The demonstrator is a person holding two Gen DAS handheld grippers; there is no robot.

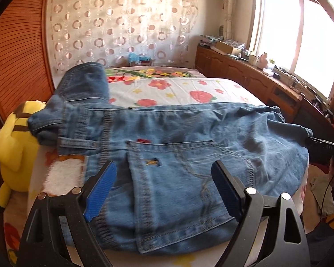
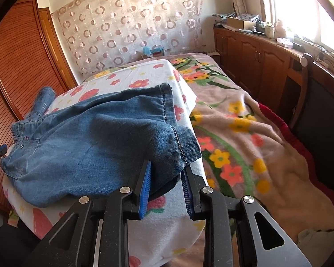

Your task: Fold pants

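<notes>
Blue jeans lie across a flower-print sheet, back pocket up, waistband to the left. My left gripper is open and empty, its blue pads hovering over the back pocket. In the right wrist view the jeans' legs lie one over the other, hems to the right. My right gripper has its pads narrowed around the lower leg's hem; the denim fills the gap between them. The right gripper also shows in the left wrist view at the far right edge of the jeans.
A yellow plush toy sits at the left by the waistband. A wooden slatted wardrobe stands left. A flowered blanket covers the bed to the right. Wooden cabinets with clutter run under the window.
</notes>
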